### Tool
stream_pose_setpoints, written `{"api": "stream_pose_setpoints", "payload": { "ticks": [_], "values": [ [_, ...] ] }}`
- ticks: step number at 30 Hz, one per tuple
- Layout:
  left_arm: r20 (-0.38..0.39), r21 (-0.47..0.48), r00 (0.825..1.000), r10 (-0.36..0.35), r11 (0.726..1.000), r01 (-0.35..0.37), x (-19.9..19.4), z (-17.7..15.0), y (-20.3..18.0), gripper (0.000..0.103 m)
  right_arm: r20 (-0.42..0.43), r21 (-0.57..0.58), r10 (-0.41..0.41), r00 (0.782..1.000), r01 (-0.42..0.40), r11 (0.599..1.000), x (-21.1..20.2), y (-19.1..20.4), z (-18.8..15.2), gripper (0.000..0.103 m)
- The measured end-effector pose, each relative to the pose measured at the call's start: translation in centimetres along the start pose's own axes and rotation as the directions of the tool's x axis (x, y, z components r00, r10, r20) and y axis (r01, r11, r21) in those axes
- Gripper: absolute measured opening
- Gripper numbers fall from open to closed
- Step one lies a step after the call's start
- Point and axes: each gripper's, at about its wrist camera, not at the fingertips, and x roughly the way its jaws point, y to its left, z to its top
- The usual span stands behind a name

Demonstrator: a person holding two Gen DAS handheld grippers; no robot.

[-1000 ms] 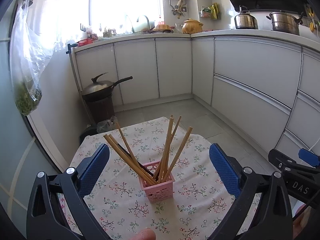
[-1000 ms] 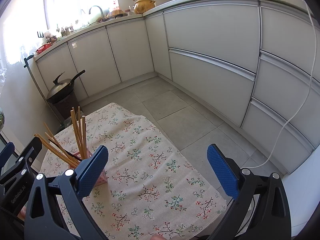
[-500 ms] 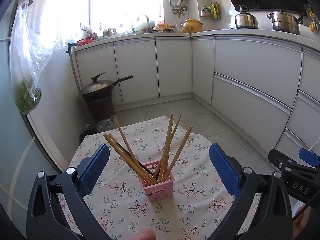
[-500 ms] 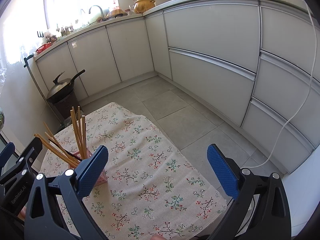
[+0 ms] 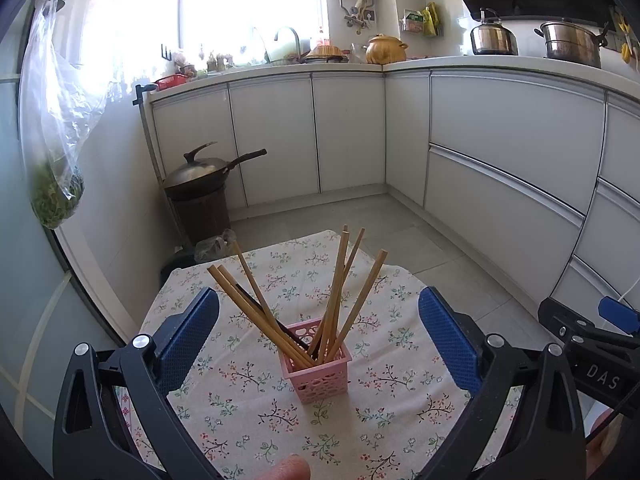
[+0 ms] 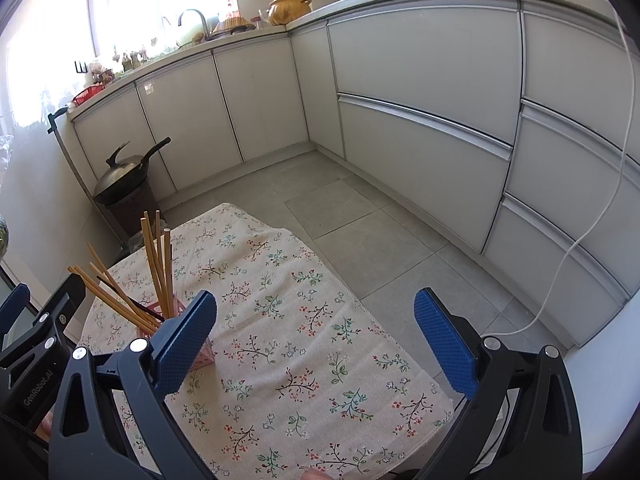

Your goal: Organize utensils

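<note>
- Looking along the left gripper (image 5: 318, 332), its two blue pads (image 5: 188, 338) are spread wide apart and hold nothing.
- A small pink basket (image 5: 318, 372) stands upright on the flowered tablecloth (image 5: 248, 404), right between the two pads but past them, not touching either one.
- Many wooden chopsticks (image 5: 340, 292) stick up out of the pink basket. Some lean to the left of it and some lean to the right.
- One dark chopstick (image 5: 264, 314) leans in the pink basket too, among the left bunch.
- Behind the pink basket, on the floor by the wall, a wok (image 5: 200, 174) with a lid sits on a brown stand.
- To the right of the pink basket, part of the right gripper (image 5: 592, 340) shows at the edge.
- A plastic bag (image 5: 52, 128) with green stuff hangs high up, far to the left of the pink basket.

- In the right wrist view, the right gripper (image 6: 316, 334) is wide open as well, with only tablecloth (image 6: 304, 344) between its pads (image 6: 444, 340).
- The pink basket (image 6: 204, 356) is mostly hidden behind the left pad of this gripper, at the left side of the cloth.
- The chopsticks (image 6: 160, 264) rise above that pad.
- The left gripper (image 6: 36, 332) is just left of the pink basket.
- A white cable (image 6: 592, 216) hangs down the cabinets, far to the right of the pink basket.
</note>
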Motion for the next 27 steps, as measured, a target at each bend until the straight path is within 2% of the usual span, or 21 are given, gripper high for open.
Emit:
{"api": "stream_pose_setpoints", "payload": {
  "ticks": [13, 19, 21, 27],
  "values": [
    [-0.017, 0.006, 1.0, -0.001, 1.0, 0.001, 0.5, -0.3, -0.2, 0.096, -0.003, -0.002, 0.001, 1.0, -0.001, 1.0, 0.1, 0.0, -0.1, 0.096],
    [-0.065, -0.025, 0.995, -0.078, 0.997, 0.076, 1.0, -0.3, -0.2, 0.096, -0.005, -0.001, 0.0, 1.0, 0.0, 1.0, 0.1, 0.0, -0.1, 0.096],
    [-0.086, -0.018, 0.993, -0.084, 0.996, 0.082, 1.3, -0.5, -0.3, 0.096, -0.01, -0.001, 0.003, 1.0, -0.003, 1.0, 0.2, 0.0, 0.0, 0.096],
    [-0.032, 0.025, 0.999, -0.041, 0.999, 0.042, 1.0, -0.6, -0.7, 0.093, -0.018, 0.006, 0.006, 1.0, -0.006, 1.0, 0.4, -0.2, 0.1, 0.096]
  ]
}}
